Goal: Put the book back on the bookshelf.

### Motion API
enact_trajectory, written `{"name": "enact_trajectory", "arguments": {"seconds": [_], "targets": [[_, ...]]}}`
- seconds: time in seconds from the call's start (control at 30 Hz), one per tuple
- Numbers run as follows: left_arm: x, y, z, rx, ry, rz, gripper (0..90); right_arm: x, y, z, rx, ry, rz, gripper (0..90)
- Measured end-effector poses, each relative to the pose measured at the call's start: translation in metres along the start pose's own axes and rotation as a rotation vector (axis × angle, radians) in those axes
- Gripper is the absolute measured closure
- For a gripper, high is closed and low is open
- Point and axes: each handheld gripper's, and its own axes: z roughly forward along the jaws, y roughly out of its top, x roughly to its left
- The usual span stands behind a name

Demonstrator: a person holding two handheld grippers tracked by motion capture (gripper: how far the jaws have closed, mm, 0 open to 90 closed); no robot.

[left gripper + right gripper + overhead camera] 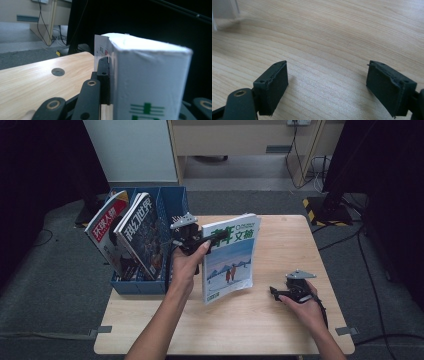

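Two magazines point(127, 232) – upright in blue rack point(172, 202)

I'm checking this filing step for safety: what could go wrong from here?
The left tongs pinch the magazine only at one edge, so it could sag or slip out. The rack already holds two leaning magazines; sliding this one in might snag them. The right tongs rest open, giving no support.

Three magazines (two point(107, 227) point(141, 232) in the rack point(172, 202), one point(231, 257) held), two tools point(202, 241) point(278, 292)
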Motion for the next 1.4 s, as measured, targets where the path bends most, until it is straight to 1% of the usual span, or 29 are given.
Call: {"name": "enact_trajectory", "arguments": {"seconds": [0.17,0.27,0.43,0.57,0.67,0.77,0.9,1.0,1.33,1.4], "targets": [[-0.002,0.005,-0.008,-0.018,0.013,0.013,73.4,0.0,0.0,0.001,-0.005,-0.007,-0.003,17.7],[-0.003,0.007,-0.013,-0.02,0.03,0.021,73.4,0.0,0.0,0.001,-0.005,-0.008,-0.007,17.5],[-0.003,0.011,-0.022,-0.026,0.051,0.023,73.4,0.0,0.0,0.001,-0.005,-0.01,-0.007,17.5],[-0.005,0.014,-0.029,-0.04,0.059,0.038,73.4,0.001,0.0,0.001,-0.002,-0.015,-0.012,17.5],[-0.006,0.017,-0.034,-0.042,0.064,0.047,73.4,0.001,0.0,0.001,0.003,-0.021,-0.023,16.7],[-0.006,0.019,-0.038,-0.048,0.067,0.047,73.4,0.001,0.0,0.002,0.005,-0.03,-0.008,14.5],[-0.006,0.021,-0.042,-0.047,0.067,0.054,73.4,0.0,0.0,0.002,0.008,-0.037,-0.005,12.9],[-0.006,0.022,-0.045,-0.056,0.068,0.049,73.4,0.0,0.0,0.002,0.009,-0.038,-0.001,12.5],[-0.012,0.028,-0.056,-0.075,0.069,0.058,73.4,0.0,0.001,0.002,0.011,-0.038,0.002,12.3],[-0.014,0.03,-0.06,-0.072,0.071,0.066,73.4,0.0,0.0,0.002,0.009,-0.039,0.002,12.3]]}}
